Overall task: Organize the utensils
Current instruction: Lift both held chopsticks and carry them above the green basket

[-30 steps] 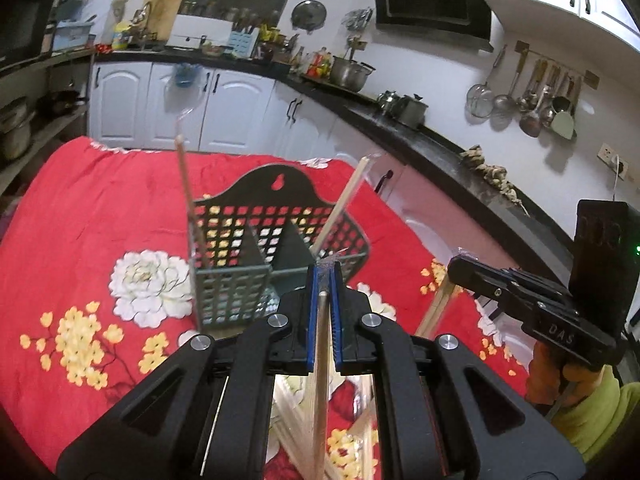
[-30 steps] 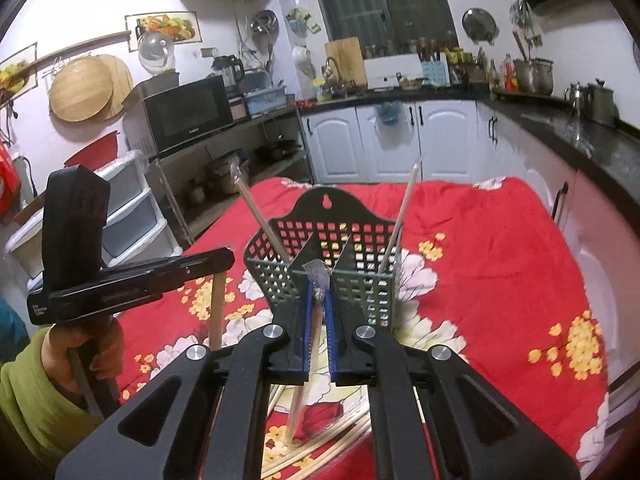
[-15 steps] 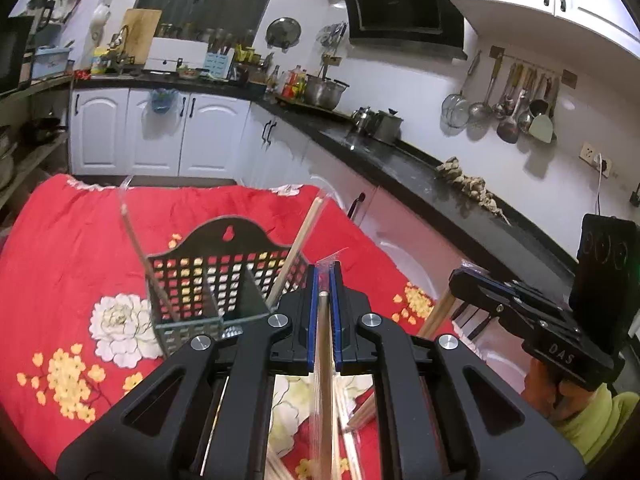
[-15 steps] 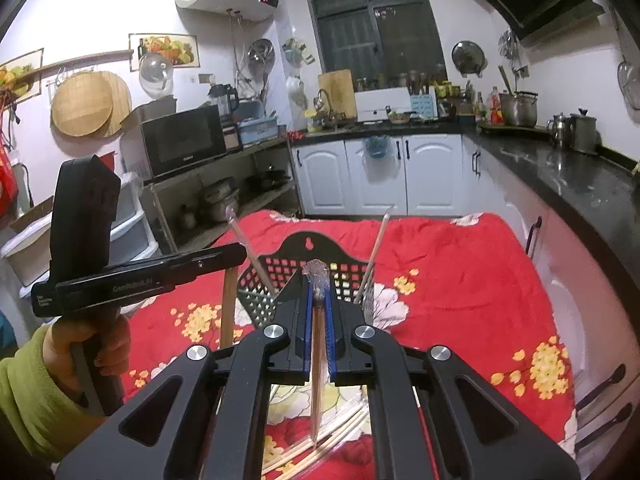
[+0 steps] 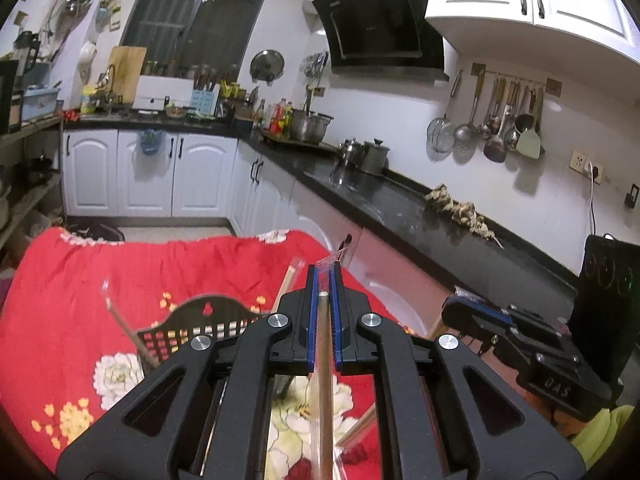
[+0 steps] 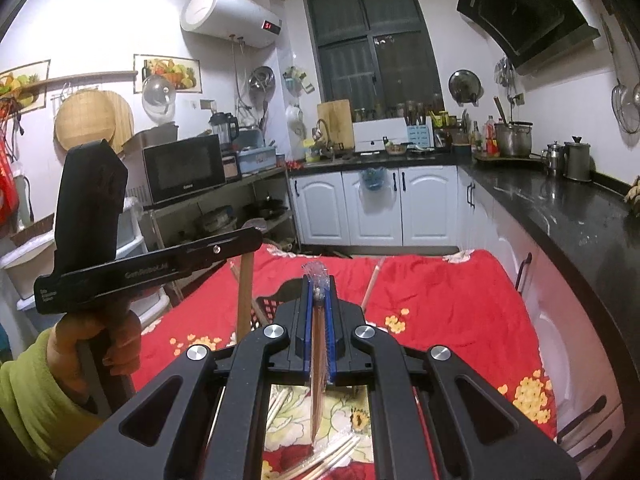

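Both grippers pinch wrapped chopsticks upright: left gripper (image 5: 323,280), right gripper (image 6: 317,284), likely for dropping into caddy (image 5: 192,320)

Black slotted basket (image 5: 200,322) on the red cloth, two wrapped chopsticks leaning out of it. Loose wrapped chopsticks (image 6: 320,462) lying nearer. One wrapped chopstick (image 5: 324,380) clamped in each gripper.

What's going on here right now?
A person holds a gripper in each hand over a red floral tablecloth. The left tool is shut on a wrapped chopstick, and the right tool is shut on another wrapped chopstick. The black basket already has two chopsticks leaning in it. More lie loose on the cloth.
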`<state>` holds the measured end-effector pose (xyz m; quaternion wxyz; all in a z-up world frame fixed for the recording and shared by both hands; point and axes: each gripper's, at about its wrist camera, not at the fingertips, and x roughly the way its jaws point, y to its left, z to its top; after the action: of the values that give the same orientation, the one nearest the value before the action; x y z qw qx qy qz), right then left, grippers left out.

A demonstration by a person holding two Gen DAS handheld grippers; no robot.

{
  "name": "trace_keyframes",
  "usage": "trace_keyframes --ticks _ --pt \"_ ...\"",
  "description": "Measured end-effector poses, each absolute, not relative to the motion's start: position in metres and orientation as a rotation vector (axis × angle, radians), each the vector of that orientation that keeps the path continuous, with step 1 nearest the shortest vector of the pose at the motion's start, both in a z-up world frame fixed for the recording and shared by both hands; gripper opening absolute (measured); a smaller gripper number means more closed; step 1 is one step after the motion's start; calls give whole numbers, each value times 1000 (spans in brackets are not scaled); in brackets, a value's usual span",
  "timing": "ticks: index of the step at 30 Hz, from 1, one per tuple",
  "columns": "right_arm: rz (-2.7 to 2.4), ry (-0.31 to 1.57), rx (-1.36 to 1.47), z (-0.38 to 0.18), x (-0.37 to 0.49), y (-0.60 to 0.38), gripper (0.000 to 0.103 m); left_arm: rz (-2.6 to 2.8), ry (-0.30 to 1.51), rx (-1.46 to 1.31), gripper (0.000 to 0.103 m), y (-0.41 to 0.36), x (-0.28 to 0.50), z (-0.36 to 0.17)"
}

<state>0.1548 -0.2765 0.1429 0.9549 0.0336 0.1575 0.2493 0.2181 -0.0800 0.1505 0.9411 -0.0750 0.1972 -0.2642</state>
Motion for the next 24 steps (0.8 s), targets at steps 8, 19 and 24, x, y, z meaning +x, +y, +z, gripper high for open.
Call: trace_keyframes --ticks 8,19,24 --pt "512 267 77 167 160 -275 6 -506 363 -168 3 -79 234 174" --pt "500 193 70 196 177 -265 6 -416 251 -150 3 -72 250 203" --pt "489 159 80 205 189 -263 6 -353 226 -157 3 -67 267 206"
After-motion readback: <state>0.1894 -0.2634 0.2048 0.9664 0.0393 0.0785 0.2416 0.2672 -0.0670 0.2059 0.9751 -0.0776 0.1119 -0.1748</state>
